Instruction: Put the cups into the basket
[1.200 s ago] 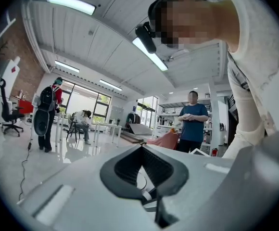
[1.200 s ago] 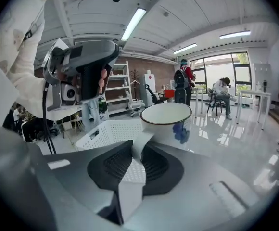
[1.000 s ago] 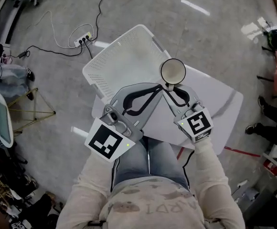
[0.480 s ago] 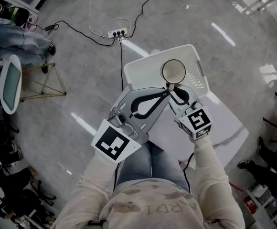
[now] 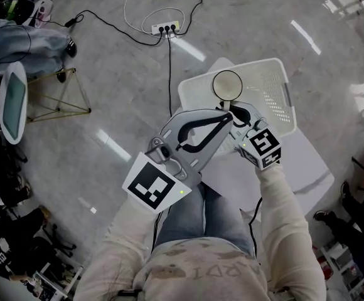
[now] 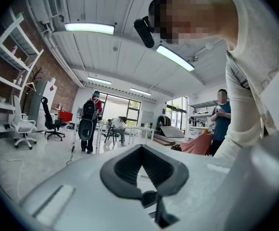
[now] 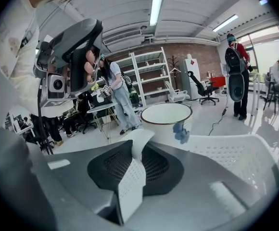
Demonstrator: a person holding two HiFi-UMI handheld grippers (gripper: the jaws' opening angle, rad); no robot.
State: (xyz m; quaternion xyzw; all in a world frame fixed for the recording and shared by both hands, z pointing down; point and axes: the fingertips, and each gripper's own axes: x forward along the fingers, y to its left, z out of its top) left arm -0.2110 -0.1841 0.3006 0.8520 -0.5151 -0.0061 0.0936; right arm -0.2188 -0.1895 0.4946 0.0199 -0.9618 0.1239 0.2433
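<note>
A white cup (image 5: 227,84) with a dark rim hangs upright over the left part of the white perforated basket (image 5: 271,99). My right gripper (image 5: 233,113) is shut on the cup's handle. In the right gripper view the handle (image 7: 138,148) sits pinched between the black pads, with the cup (image 7: 166,121) just beyond and the basket (image 7: 231,153) below to the right. My left gripper (image 5: 226,120) lies beside the right one, its tip near the cup's base, shut on nothing. The left gripper (image 6: 140,149) points level into the room.
The basket rests on a white table (image 5: 310,171) in front of my knees. A power strip (image 5: 163,27) with cables lies on the grey floor behind. A round stand (image 5: 12,102) and seated people are at the left. A person with a backpack (image 6: 88,121) stands farther off.
Both grippers have moved together with the cup, from the basket's right edge over the table to above the basket's left part. The grip on the handle is unchanged.
</note>
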